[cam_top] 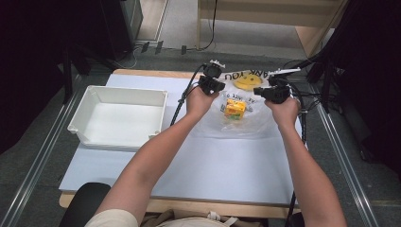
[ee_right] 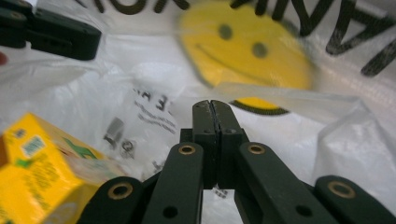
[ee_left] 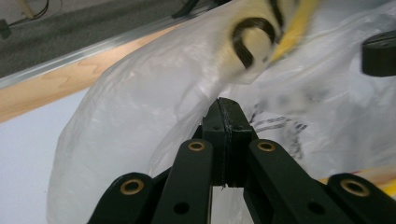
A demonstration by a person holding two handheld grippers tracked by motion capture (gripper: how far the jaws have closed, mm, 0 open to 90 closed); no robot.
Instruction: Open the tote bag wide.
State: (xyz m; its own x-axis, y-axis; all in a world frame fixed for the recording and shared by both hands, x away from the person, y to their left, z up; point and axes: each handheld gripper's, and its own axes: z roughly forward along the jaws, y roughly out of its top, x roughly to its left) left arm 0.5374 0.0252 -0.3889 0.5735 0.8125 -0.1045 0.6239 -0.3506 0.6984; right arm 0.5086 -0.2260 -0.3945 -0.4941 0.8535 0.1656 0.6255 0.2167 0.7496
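Observation:
A clear plastic bag [cam_top: 257, 119] printed with a yellow smiley face [cam_top: 248, 82] lies at the far middle of the table. Inside it is a yellow carton [cam_top: 234, 108], which also sits low and left in the right gripper view [ee_right: 42, 172]. My left gripper [cam_top: 213, 86] holds the bag's left edge; its jaws are shut with the film [ee_left: 154, 107] pinched between them at the tips [ee_left: 227, 105]. On the bag's right edge, my right gripper [cam_top: 265, 91] is shut on the film too [ee_right: 215, 106], just under the smiley face [ee_right: 243, 51].
A white bin [cam_top: 118, 90] stands at the table's left, with nothing in it. The pale table top [cam_top: 213, 170] stretches toward the person. Each gripper view catches the other gripper: [ee_left: 380, 53], [ee_right: 51, 32]. Cables trail off the far edge.

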